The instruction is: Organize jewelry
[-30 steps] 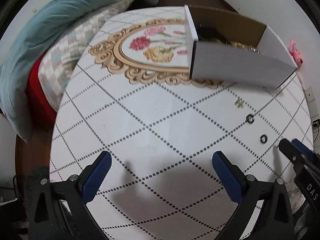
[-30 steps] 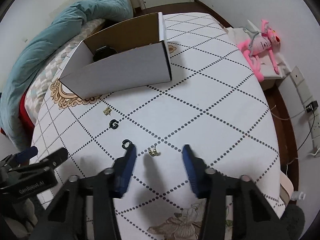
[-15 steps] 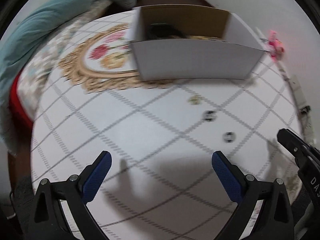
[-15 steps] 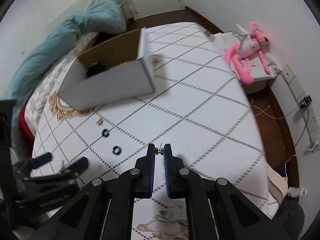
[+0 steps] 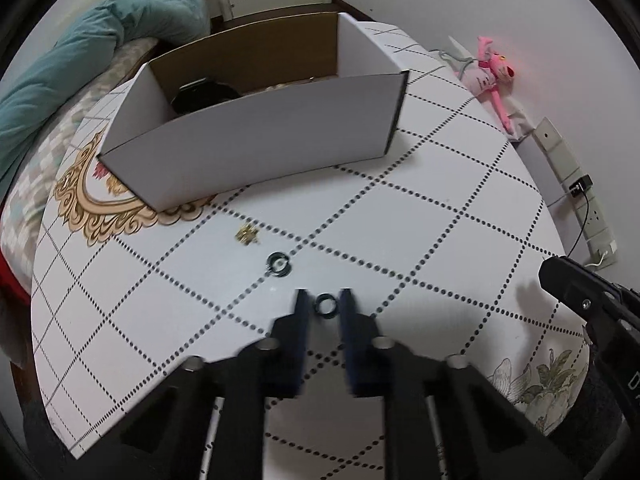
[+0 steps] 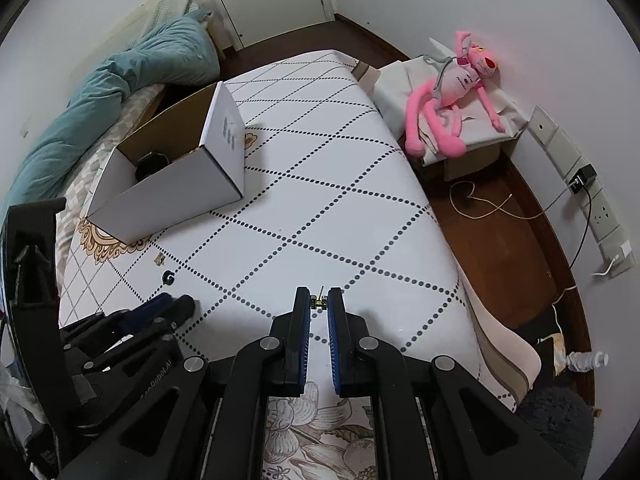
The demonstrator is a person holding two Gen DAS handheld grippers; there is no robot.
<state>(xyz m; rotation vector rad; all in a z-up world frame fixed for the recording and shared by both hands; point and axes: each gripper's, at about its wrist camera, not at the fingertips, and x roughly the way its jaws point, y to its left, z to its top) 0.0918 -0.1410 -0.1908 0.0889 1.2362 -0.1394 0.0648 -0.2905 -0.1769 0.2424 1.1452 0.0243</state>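
The left gripper (image 5: 325,306) has its fingers drawn in close around a small black ring (image 5: 325,305) lying on the tablecloth (image 5: 440,220); the ring sits between the two fingertips, and whether the pads touch it cannot be told. This gripper reaches low over the cloth, pointing toward the white cardboard box (image 5: 256,148). A second black ring (image 5: 279,264) lies just beyond the fingertips on the box side, and a small gold earring (image 5: 247,234) lies nearer still to the box's front wall. The right gripper (image 6: 319,301) is pinching a tiny gold earring (image 6: 319,300) at its fingertips, held above the cloth, well apart from the box and off to its right. Dark items rest inside the box.
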